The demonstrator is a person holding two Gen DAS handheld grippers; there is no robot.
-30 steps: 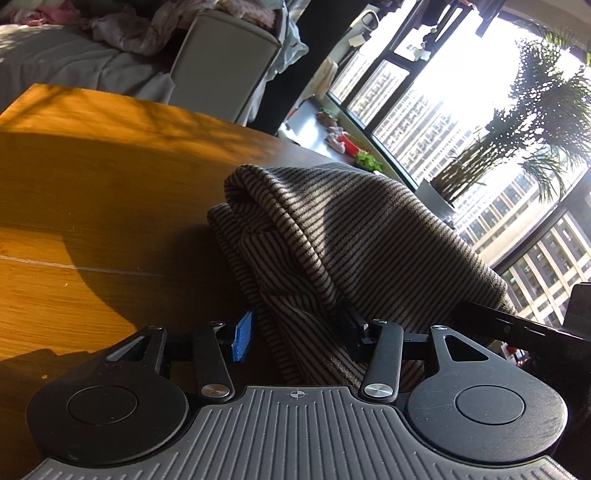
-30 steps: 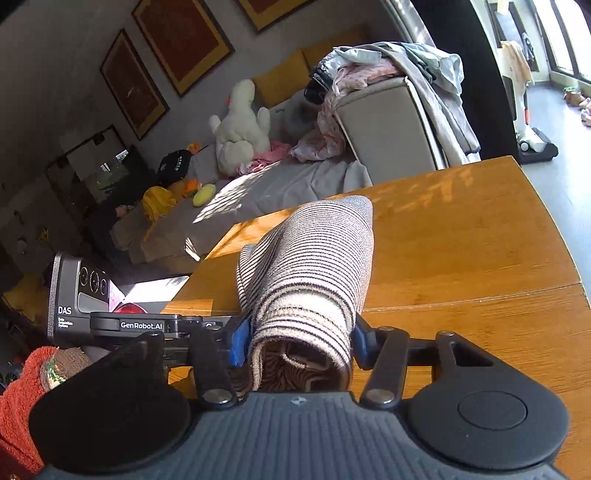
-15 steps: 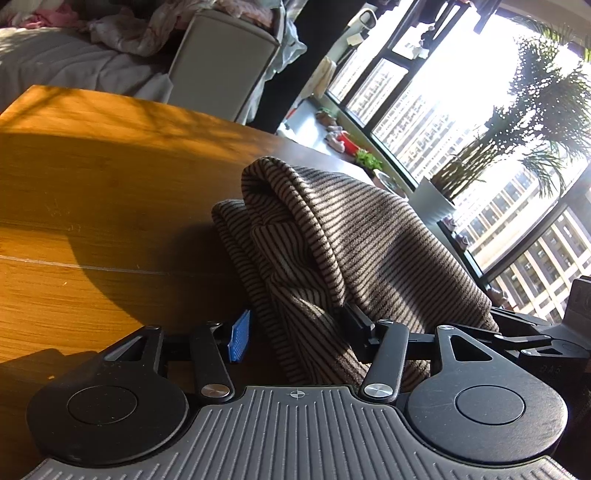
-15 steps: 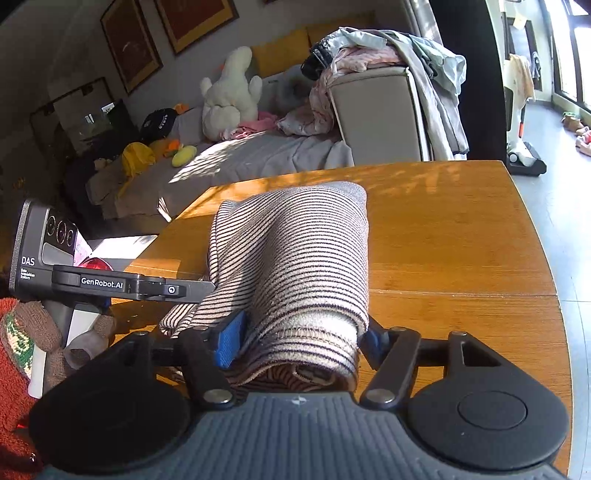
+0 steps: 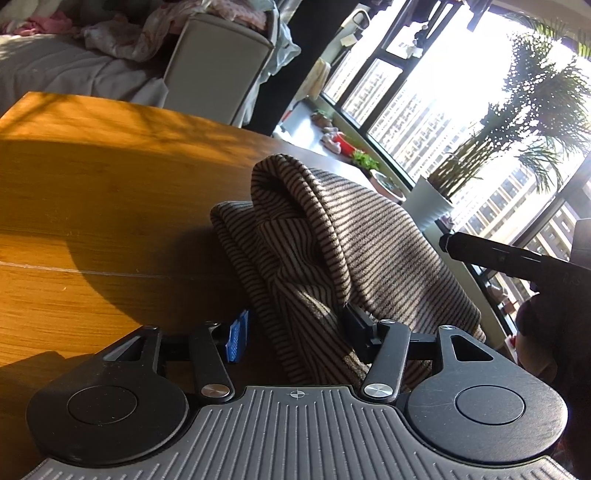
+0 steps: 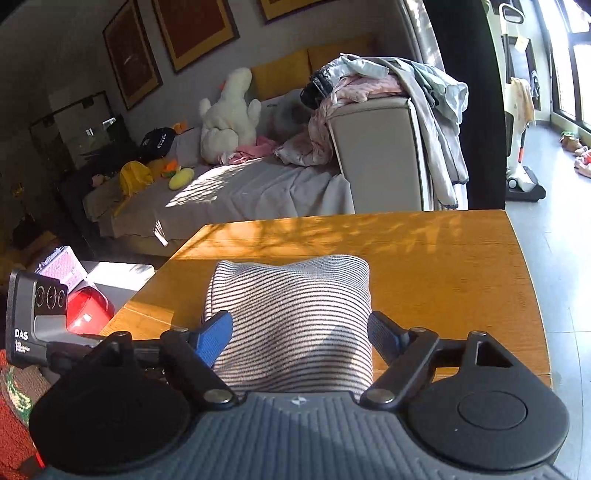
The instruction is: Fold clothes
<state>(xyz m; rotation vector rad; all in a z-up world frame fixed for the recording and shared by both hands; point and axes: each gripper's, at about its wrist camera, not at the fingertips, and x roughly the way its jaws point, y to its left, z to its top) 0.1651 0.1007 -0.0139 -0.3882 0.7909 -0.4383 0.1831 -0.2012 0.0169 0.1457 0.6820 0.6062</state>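
Lying between both opening jaws: striped garment

Folded garment: thin dark-brown/black stripes on beige-tan; in right wrist view it reads as dark stripes on near-white where sun hits. Bench: warm orange-brown wood grain, w/ one pale line across. Left tongs: black arms, grey ribbed body, one blue pad. Right tongs: black arms, dark grey ribbed body, blue pads. Bed: grey sheet. Plush toy: white. Cushions: mustard yellow. Armchair: light grey, w/ pink, grey and pale blue clothes over it. Wall frames: dark red inside gold edges. Plant pot: white; leaves green.
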